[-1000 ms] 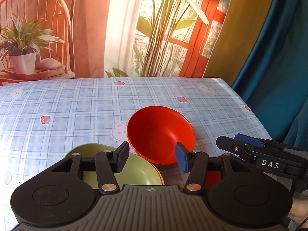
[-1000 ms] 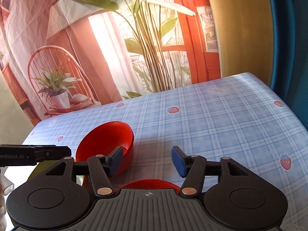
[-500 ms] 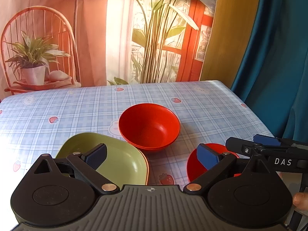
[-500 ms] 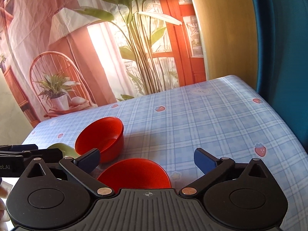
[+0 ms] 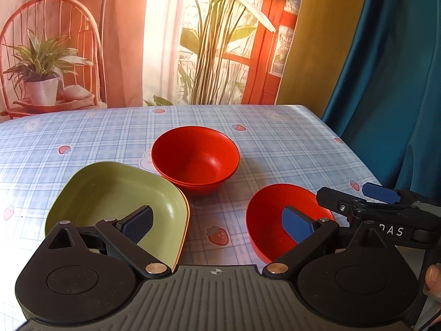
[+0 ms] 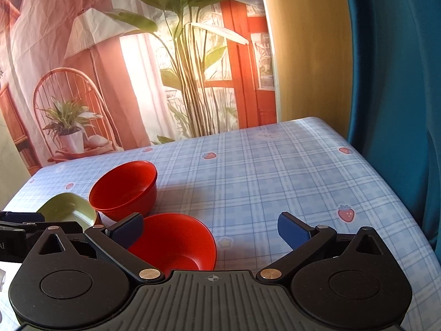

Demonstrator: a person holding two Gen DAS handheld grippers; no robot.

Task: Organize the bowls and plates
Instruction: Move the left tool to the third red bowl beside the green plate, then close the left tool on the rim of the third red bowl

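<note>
Worktop point(image 5: 275, 143) carries three dishes: one green dish point(image 5: 115, 198) near left, stacked red bowls point(image 5: 195, 157) centre, one single red bowl point(image 5: 273, 215) near right. Left hand-held gripper point(image 5: 217, 223) and right hand-held gripper point(image 6: 210, 230) both spread wide, holding nothing.

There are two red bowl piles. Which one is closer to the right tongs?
The single red bowl nearest the camera, partly under the right tongs. The stacked red bowls sit farther back, beside the green dish.
</note>
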